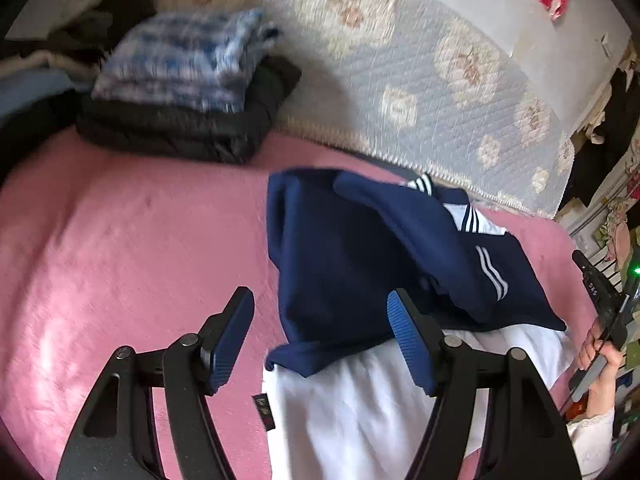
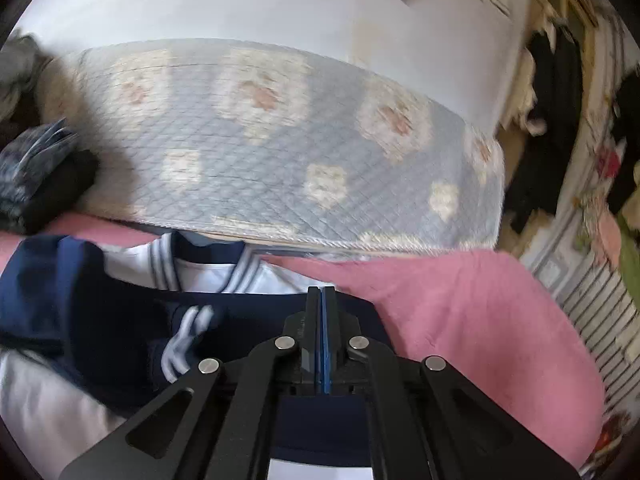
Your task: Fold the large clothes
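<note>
A navy and white jacket (image 1: 360,264) with white stripes lies partly folded on the pink bedspread (image 1: 132,240), its navy sleeves laid across the body and its white lower part toward me. My left gripper (image 1: 320,340) is open and empty, hovering over the jacket's left edge. My right gripper (image 2: 321,296) has its jaws pressed together above the navy part of the jacket (image 2: 120,320); I cannot tell whether cloth is pinched between them. The right gripper also shows in the left wrist view (image 1: 600,300), held in a hand at the far right.
A stack of folded clothes, blue-white checked (image 1: 180,60) on black (image 1: 180,128), sits at the back left. A rolled floral quilt (image 1: 420,80) runs along the wall behind the jacket. Hanging clothes and clutter (image 2: 560,120) stand to the right of the bed.
</note>
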Motion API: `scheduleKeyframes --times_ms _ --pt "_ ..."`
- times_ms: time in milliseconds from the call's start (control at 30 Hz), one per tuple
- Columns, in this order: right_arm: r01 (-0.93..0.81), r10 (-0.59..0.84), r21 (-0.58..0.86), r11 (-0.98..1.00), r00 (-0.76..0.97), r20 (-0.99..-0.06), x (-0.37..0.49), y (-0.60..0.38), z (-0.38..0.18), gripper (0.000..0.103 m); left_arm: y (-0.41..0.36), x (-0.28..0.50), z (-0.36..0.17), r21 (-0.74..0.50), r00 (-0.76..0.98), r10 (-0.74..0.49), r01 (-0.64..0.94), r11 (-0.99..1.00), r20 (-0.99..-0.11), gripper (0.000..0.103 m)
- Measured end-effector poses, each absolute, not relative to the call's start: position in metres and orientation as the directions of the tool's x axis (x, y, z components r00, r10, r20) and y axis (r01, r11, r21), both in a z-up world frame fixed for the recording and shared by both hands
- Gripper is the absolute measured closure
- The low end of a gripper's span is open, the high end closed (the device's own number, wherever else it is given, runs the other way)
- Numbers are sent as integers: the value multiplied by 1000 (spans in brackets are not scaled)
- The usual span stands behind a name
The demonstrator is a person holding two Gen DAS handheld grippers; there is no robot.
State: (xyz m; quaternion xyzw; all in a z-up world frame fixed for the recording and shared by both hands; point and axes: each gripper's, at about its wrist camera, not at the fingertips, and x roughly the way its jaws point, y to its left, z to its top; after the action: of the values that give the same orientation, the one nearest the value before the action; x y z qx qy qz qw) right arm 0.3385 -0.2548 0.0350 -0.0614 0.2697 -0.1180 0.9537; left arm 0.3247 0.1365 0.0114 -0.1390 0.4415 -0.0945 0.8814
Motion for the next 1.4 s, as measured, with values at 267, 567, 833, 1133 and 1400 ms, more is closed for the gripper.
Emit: scheduleKeyframes --times_ms 267,567,833,1133,1400 --pt "-85 195 188 979 679 -708 366 -257 -15 41 122 335 2 -258 575 -241 53 965 -782 35" --pt "-154 303 261 953 512 -804 422 -235 -73 72 129 357 2 -334 655 -308 90 938 -690 30" --pt "-113 118 50 992 741 -661 377 -245 -12 96 140 403 -30 -479 605 -409 51 876 -683 32" --pt "66 -90 -62 996 790 -607 351 -342 27 96 139 381 -6 -469 632 -463 174 866 -621 30" --pt "122 -158 -100 987 725 -670 355 -384 -8 102 114 403 -36 -419 523 -438 163 894 -731 31"
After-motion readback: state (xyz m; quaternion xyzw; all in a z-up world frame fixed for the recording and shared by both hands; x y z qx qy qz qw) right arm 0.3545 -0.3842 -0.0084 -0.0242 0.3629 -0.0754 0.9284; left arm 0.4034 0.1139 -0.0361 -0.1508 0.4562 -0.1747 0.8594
